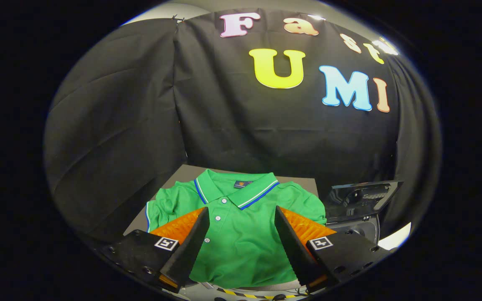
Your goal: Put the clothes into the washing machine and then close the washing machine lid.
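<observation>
a: start at the gripper (241, 215). how do its fingers stand?

b: spread wide, nothing pinched. they hang above the green polo shirt (241, 242), one finger over each side of the chest, with the button placket showing in the gap between them.

a: and the shirt itself?

b: folded flat, lying on a grey board (182, 171), collar (237, 190) pointing away from the fingers, toward the black cloth wall. the folded bottom edge is nearest the fingers' roots.

a: where's the washing machine (360, 217)?

b: just beside the shirt, off past the right finger. its lid (360, 194) stands raised, so the opening looks ready, though i can't see far into it.

a: how will the shirt handle?

b: my guess is light, soft and limp. it won't keep its fold once lifted; sleeves and hem will likely drop and trail. not slippery, not fragile, but the buttons and stiff collar give a poor bite.

a: so where to take hold?

b: i'd go for the middle of the chest, just below the collar, pressing down so the fingers gather several folded layers at once. a pinch on one edge would probably lift a single layer and let the rest unfurl across the machine's rim.
</observation>
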The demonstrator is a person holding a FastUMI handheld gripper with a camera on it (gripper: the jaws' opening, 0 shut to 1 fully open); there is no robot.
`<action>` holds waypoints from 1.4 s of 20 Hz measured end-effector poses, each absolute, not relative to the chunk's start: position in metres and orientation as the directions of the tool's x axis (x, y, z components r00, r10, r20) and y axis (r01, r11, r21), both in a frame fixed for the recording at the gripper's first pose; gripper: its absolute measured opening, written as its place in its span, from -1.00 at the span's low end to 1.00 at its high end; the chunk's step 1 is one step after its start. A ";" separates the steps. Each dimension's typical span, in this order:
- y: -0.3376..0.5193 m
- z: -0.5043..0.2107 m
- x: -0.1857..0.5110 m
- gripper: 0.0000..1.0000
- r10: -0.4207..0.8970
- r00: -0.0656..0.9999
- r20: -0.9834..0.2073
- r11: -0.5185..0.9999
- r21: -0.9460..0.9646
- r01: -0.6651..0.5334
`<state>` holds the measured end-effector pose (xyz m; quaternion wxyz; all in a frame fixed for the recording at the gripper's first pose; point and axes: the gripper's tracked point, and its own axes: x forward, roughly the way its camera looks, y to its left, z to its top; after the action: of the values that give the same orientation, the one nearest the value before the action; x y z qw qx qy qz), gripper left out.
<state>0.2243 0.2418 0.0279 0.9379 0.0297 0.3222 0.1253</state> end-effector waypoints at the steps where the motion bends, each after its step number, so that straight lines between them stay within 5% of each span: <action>1: 0.244 0.024 0.229 0.95 0.251 0.756 -0.604 0.968 0.133 -0.214; 10: 0.257 -0.032 0.240 0.95 0.217 0.646 -0.732 0.972 0.101 -0.212; 22: 0.261 -0.044 0.243 0.97 0.241 0.611 -0.754 0.964 0.114 -0.240; 28: 0.273 -0.044 0.240 0.69 0.308 0.606 -0.733 0.943 0.153 -0.294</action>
<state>0.2403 0.2727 -0.0436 0.8962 0.0084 0.4106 0.1680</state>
